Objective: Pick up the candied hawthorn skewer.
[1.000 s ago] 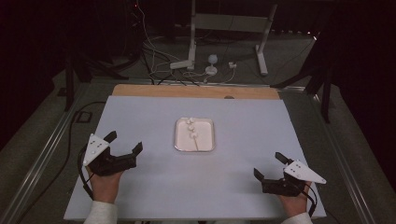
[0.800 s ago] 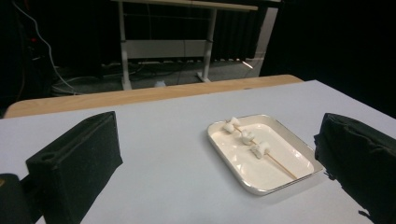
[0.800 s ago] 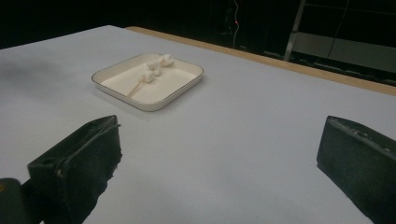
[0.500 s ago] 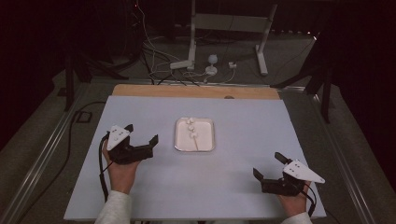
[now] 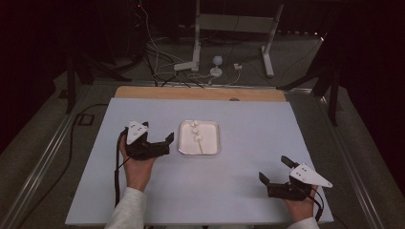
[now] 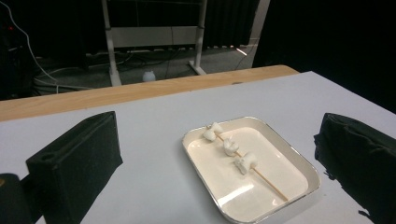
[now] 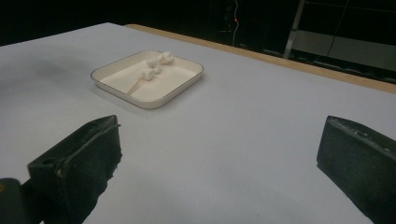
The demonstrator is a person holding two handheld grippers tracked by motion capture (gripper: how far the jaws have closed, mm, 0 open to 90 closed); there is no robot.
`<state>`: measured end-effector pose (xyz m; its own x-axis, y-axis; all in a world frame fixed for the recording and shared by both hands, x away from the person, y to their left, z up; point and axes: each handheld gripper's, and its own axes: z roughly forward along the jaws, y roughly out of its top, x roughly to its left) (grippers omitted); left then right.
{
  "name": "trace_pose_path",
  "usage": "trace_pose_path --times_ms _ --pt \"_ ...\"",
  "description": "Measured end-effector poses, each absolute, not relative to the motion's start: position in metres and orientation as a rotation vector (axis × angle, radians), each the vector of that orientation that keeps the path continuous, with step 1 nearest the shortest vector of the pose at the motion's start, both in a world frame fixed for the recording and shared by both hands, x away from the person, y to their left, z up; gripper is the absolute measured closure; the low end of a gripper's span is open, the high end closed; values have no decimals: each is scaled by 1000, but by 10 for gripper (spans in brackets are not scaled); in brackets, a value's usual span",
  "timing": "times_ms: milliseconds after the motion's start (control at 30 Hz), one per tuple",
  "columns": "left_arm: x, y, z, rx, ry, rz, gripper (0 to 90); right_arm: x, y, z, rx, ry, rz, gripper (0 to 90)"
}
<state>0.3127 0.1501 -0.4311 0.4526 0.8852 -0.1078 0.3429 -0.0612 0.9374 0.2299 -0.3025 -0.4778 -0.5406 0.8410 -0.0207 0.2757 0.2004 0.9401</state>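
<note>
Jaws of both grippers stand apart, holding nothing. The left gripper (image 5: 160, 143) sits just beside the tray (image 5: 214, 148), where the skewer (image 6: 261, 176) lies lengthwise, pieces at its far end. The right gripper (image 5: 276, 170) rests well apart; left is nearer.

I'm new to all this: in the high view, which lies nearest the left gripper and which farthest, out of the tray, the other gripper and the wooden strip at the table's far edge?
From the left gripper:
1. Tray, just beside it, mid-table.
2. Wooden strip, along the far edge.
3. Right gripper, at the near right corner.
</note>
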Motion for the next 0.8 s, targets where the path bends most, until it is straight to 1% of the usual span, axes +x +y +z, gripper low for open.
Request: trace_pose_path --times_ms 800 --pt "343 104 -450 1680 1095 616 10 232 -303 -479 1045 1933 1339 0"
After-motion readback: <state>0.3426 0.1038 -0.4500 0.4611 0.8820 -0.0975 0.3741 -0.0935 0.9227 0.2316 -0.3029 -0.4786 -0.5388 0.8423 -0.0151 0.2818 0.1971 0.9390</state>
